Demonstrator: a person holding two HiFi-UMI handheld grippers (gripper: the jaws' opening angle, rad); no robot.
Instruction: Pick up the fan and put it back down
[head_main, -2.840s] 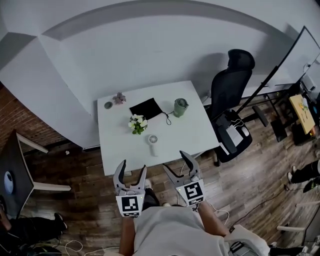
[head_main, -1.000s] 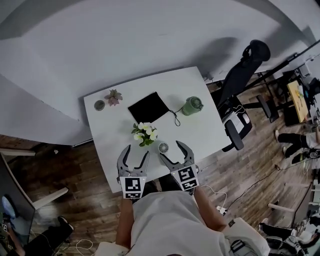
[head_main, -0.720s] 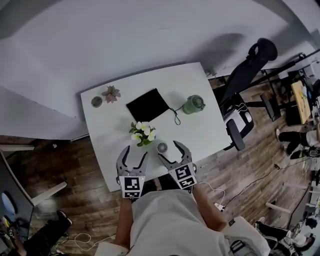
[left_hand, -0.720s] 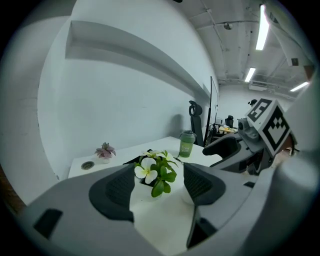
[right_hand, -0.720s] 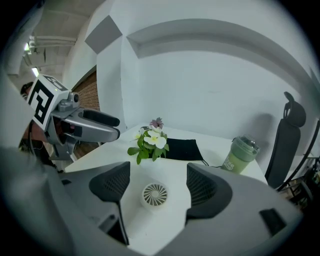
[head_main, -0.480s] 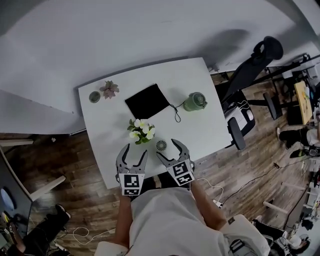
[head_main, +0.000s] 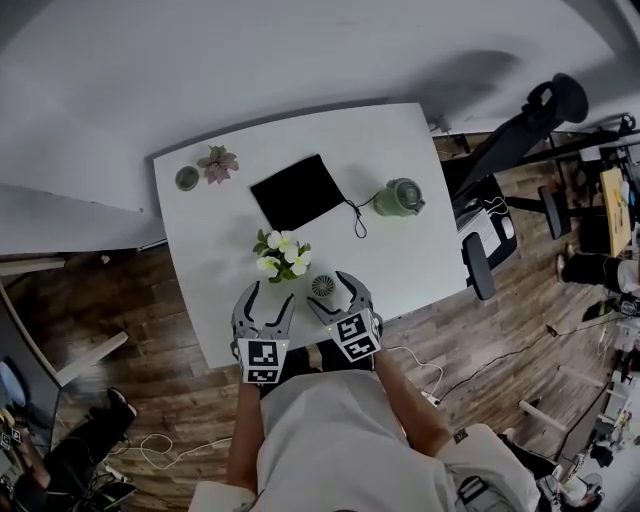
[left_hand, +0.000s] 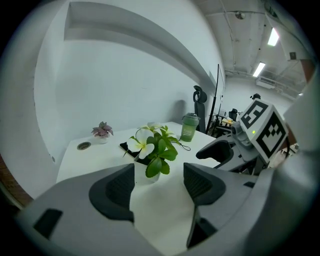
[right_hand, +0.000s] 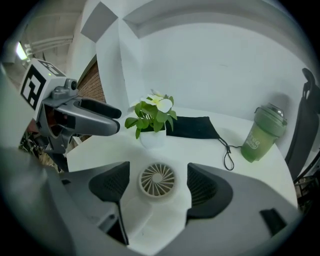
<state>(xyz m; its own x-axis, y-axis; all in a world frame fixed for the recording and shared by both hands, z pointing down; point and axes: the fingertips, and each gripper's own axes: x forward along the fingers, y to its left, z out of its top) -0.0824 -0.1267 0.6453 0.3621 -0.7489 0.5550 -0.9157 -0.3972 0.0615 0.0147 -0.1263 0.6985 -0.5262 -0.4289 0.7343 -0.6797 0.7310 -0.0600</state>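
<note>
Here the right gripper (right_hand: 158, 172) straddles the fan (right_hand: 157, 182) — jaws apart

1. The fan (right_hand: 157, 180) is showing only its round grille in the right gripper view. Its handle is melting into the white table (right_hand: 200, 150) between the spread jaws of the right gripper (right_hand: 158, 186).
2. In the left gripper view the plant (left_hand: 154, 147) is covering most of the black pouch (left_hand: 124, 146), and its white pot (left_hand: 145, 172) is fading into the tabletop.
3. The office chair (right_hand: 306, 115) is running off the right gripper view's right edge.
4. The small round thing (head_main: 186, 178) is showing too small to name — possibly a lid.
5. The green cup (right_hand: 263, 131) is carrying print too blurred to read.
</note>
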